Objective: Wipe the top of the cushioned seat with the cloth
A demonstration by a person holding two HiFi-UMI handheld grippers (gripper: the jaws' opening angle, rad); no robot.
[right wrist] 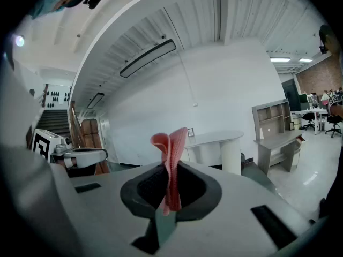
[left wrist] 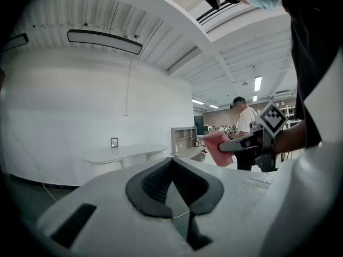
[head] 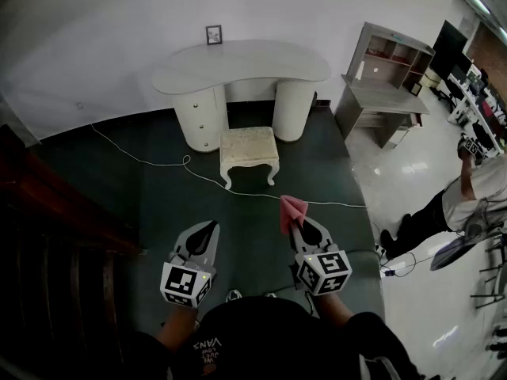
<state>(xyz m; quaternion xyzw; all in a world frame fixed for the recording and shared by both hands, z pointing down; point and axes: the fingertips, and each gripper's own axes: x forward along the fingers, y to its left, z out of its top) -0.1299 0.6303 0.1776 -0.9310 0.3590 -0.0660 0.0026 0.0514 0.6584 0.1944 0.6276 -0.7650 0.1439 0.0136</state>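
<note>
Right gripper (head: pixel 295 222) fingers pinch pink folded cloth (right wrist: pixel 171 159); left gripper (head: pixel 211 227) fingers together, empty. White floor cable (head: pixel 238 192) lies before cream cushioned seat (head: pixel 248 144); likely trip risk.

You were in a big open office; dark screens (head: pixel 448 44) sat on long desks (head: pixel 474 95) at the far right; a white dressing table (head: pixel 242 66), a cushioned seat (head: pixel 249 149) and a grey shelf desk (head: pixel 388 85) stood by a bare white wall (head: pixel 119 30).
</note>
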